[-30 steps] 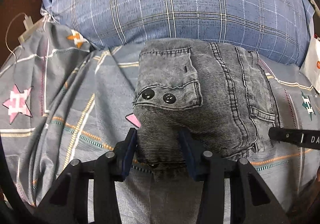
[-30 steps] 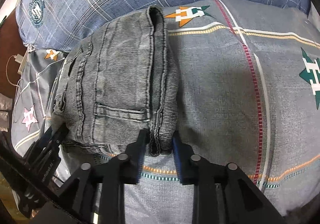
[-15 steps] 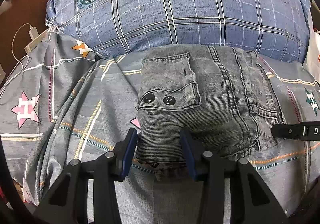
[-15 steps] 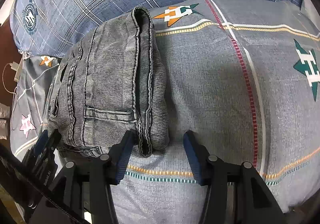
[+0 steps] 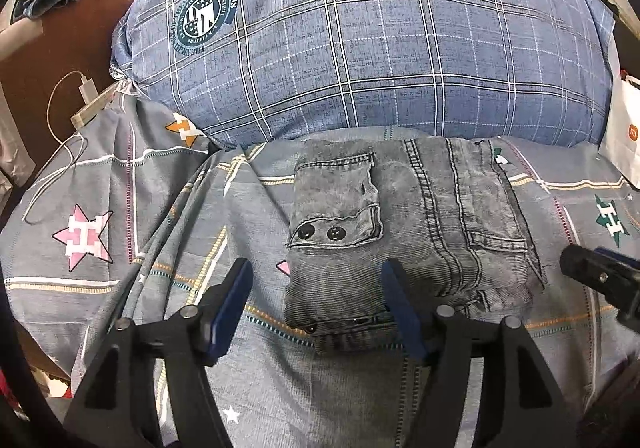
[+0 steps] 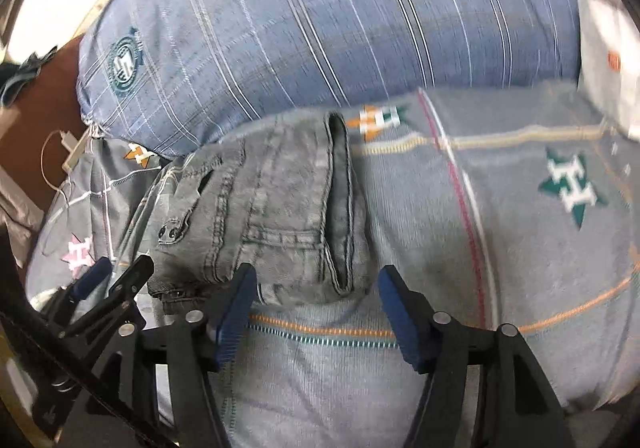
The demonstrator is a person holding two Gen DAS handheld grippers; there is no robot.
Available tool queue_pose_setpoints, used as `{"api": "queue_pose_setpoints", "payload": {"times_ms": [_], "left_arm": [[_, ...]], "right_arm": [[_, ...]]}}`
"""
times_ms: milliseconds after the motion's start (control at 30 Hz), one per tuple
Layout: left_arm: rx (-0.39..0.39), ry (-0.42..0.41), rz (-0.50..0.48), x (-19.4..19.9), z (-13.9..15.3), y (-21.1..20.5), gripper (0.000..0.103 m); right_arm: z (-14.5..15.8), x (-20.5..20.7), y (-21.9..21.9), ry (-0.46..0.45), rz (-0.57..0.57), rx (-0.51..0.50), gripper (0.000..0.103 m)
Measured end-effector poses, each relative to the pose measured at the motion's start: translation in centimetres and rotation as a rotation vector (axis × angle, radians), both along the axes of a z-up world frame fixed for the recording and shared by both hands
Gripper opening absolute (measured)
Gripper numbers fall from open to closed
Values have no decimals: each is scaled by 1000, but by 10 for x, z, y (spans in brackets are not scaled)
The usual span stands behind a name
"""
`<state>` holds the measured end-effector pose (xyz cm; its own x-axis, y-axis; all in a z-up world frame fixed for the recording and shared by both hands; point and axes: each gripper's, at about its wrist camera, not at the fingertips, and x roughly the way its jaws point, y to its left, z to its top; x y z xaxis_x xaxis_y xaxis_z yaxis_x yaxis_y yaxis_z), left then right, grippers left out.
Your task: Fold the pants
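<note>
- Two grippers hang over one folded bundle: the pants (image 5: 404, 232) lie as a compact grey denim rectangle on the bed (image 5: 100, 184), its far edge just short of the big blue plaid pillow (image 5: 360, 48).
- The left gripper (image 5: 316, 312) has its jaws opening. The near left corner of the bundle shows between the blue pads, but neither pad presses on the cloth, so it holds nothing.
- The right gripper (image 6: 312, 312) also has its jaws opening, and they are spread to either side of the thick seam edge at the bundle's near right corner. No cloth is pinched there either, though this view is smeared by motion.
- Each gripper faces one near corner, which fits a two-handed fold in which the corners were carried together to keep the edges even.
- The flap pocket with two dark buttons (image 5: 320, 234) faces up on the left half and the side seams run near to far, so the fold looks square and flat enough to stay put unheld.
- With the layers resting on the bedspread and both sets of jaws letting go, my judgement is that the folding is at or near its end.
- A white charger and cable (image 5: 86, 88) at the far left and a white paper bag (image 5: 624, 128) at the far right sit well apart from the bundle.
</note>
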<state>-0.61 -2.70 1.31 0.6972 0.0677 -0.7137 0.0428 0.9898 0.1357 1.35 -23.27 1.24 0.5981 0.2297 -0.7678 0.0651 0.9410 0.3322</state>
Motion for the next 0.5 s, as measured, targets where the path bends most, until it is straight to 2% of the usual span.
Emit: {"api": "queue_pose_setpoints", "payload": {"times_ms": [100, 133, 300, 500], "left_arm": [[1, 2, 37, 0, 6, 6, 77], [7, -1, 56, 0, 8, 9, 78], [14, -42, 141, 1, 20, 28, 79], [-17, -71, 161, 0, 28, 36, 81]], "right_arm": [[11, -3, 11, -54, -4, -108, 80], [12, -4, 15, -67, 2, -129, 82], [14, -7, 23, -94, 24, -178, 84], [16, -10, 32, -119, 38, -195, 85]]}}
